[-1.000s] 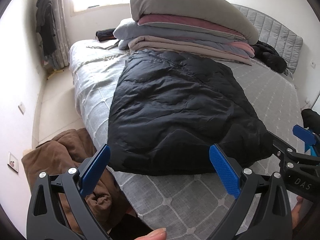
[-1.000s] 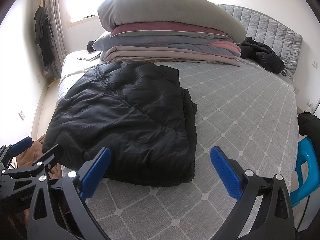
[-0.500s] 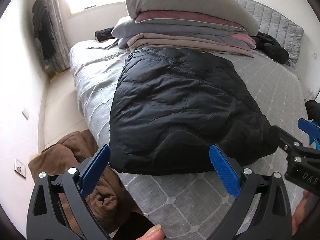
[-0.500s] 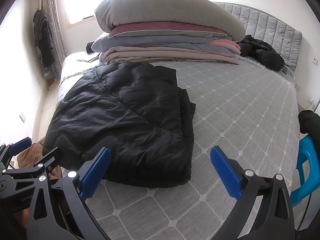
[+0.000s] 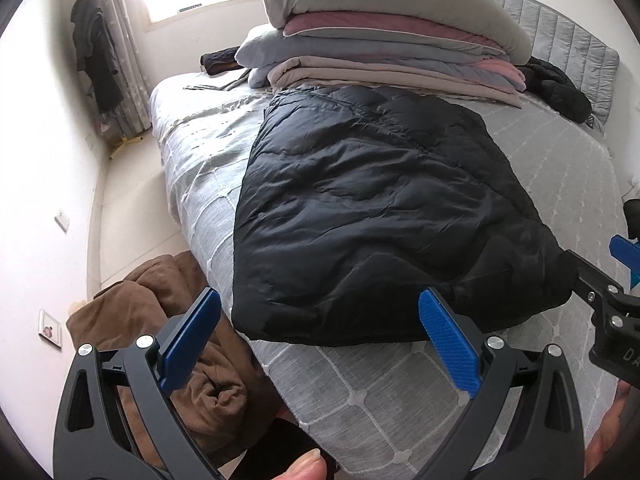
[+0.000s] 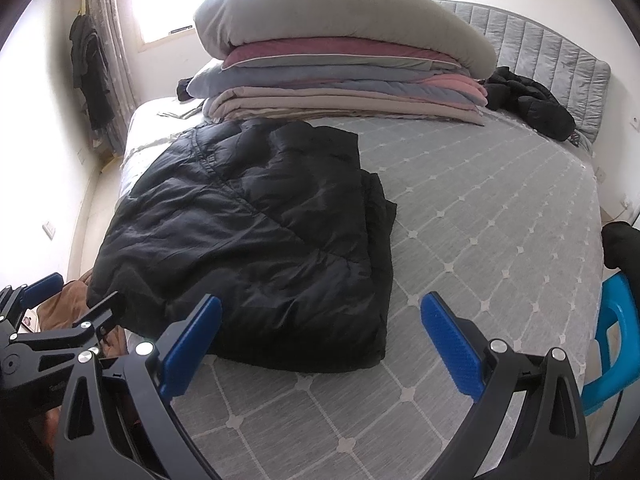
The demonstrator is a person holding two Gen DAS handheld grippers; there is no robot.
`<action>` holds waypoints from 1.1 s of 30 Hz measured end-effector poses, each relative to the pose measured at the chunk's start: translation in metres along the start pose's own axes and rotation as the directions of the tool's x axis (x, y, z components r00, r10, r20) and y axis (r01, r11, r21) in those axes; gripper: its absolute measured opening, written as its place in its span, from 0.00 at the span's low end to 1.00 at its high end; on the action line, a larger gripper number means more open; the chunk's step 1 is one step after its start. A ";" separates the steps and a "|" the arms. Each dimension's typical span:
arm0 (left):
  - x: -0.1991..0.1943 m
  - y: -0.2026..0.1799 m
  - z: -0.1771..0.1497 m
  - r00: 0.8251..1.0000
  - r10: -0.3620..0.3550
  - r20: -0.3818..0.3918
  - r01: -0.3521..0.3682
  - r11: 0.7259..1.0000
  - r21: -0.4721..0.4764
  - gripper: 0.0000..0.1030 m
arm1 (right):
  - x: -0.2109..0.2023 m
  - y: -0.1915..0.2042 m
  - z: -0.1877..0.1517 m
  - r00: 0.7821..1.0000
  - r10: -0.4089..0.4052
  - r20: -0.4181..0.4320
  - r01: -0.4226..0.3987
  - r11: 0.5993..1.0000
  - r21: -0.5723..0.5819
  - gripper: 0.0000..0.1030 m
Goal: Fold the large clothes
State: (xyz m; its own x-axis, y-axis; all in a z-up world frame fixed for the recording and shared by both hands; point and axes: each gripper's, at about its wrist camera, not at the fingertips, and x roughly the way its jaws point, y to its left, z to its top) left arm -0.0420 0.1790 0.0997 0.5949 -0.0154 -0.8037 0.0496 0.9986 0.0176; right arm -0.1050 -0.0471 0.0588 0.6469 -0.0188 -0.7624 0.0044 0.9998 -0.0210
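Bed (image 6: 500,216), grey quilted cover with a diamond grid, fills most of both my views. Stack of folded bedding (image 6: 340,76), at the head end: beige, blue-grey, pink and maroon layers under a bulky grey duvet. Black puffer coat (image 5: 384,216), the item I am working on, lies folded flat on the left half of the bed, its near hem close to the foot edge and its far end touching the base of the stack; in the right wrist view it shows as a doubled-over bundle with layered edges along its right side. Brown garment (image 5: 168,340), heaped on the floor beside the bed's left corner. Second dark jacket (image 6: 528,104), crumpled against the padded headboard at right. Blue plastic stool (image 6: 616,340), at the right edge of the bed. My left tongs (image 5: 320,344), blue pads spread wide, holding nothing, hovering over the foot edge by the coat's hem. My right tongs (image 6: 320,344), likewise spread wide and empty, above bare cover near the coat's right corner.
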 end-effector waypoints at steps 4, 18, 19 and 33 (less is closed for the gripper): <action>0.000 0.000 0.000 1.000 -0.011 -0.002 0.011 1.000 0.002 0.93 | -0.002 0.002 0.001 1.000 0.003 0.004 -0.003 1.000 -0.011 0.93; 0.001 -0.012 -0.002 1.000 -0.014 -0.028 0.015 0.999 0.046 0.93 | -0.003 0.000 0.001 1.000 0.008 -0.002 -0.008 1.000 -0.017 0.93; 0.001 -0.011 -0.001 0.999 -0.016 -0.030 0.017 0.999 0.043 0.93 | -0.004 -0.001 0.001 1.000 0.006 -0.002 -0.007 1.000 -0.017 0.93; 0.002 -0.016 -0.002 0.998 -0.041 -0.044 0.043 0.998 0.043 0.93 | -0.004 -0.005 -0.003 1.000 0.014 -0.017 -0.014 1.000 -0.016 0.93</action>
State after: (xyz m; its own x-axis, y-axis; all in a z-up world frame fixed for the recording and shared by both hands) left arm -0.0427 0.1632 0.0966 0.5565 -0.0545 -0.8290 0.1100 0.9939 0.0085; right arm -0.1105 -0.0521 0.0599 0.6341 -0.0054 -0.7733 -0.0169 0.9996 -0.0208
